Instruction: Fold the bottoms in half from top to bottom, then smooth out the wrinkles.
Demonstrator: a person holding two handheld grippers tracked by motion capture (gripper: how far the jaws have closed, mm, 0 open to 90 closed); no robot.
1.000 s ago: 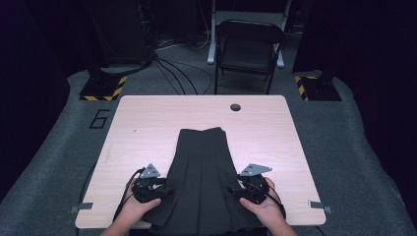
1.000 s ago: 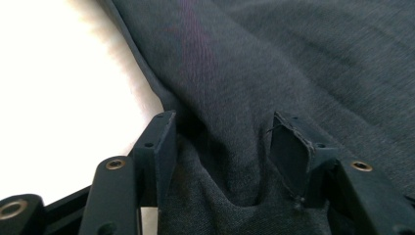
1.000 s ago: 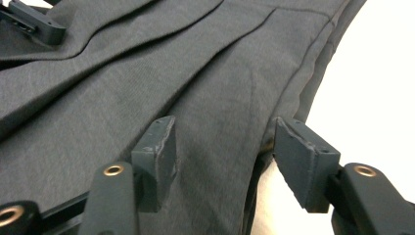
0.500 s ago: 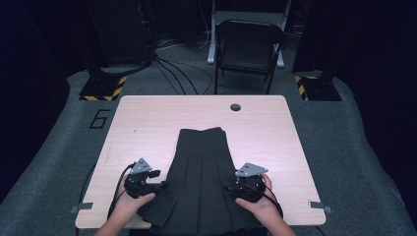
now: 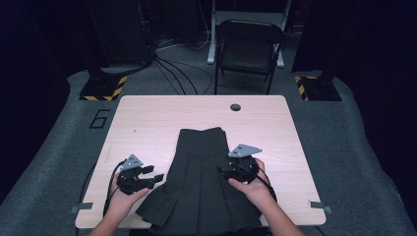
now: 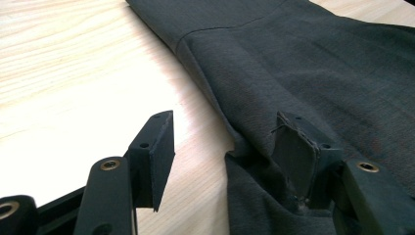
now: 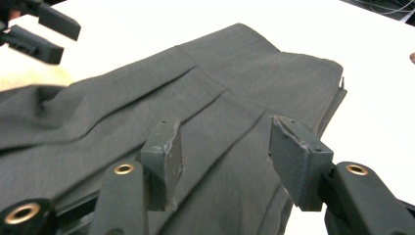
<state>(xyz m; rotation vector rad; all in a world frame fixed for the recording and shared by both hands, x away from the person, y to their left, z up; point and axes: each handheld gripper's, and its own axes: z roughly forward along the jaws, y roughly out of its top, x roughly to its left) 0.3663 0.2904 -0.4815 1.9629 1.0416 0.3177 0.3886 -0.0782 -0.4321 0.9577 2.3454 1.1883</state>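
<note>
A dark grey pleated skirt point(image 5: 199, 177) lies flat on the light wood table point(image 5: 147, 118), waistband toward the far side and hem at the near edge. My left gripper point(image 5: 156, 178) is open at the skirt's left edge. In the left gripper view point(image 6: 226, 122) one jaw is over bare wood and the other rests by a fold of the skirt point(image 6: 303, 63). My right gripper point(image 5: 222, 171) hovers over the right half of the skirt point(image 7: 235, 73). Its jaws point(image 7: 225, 125) have just been closing but stand apart, with no cloth pinched between them.
A round cable hole point(image 5: 235, 106) sits near the table's far edge. Beyond the table stands a black folding chair point(image 5: 248, 49), with cables on the floor and yellow-and-black striped stand bases point(image 5: 103, 88) at both sides. Bare wood lies left and right of the skirt.
My right gripper has lifted and moved farther in over the skirt. The left gripper has drifted a little to the left along the skirt's edge. The skirt lies as before.
</note>
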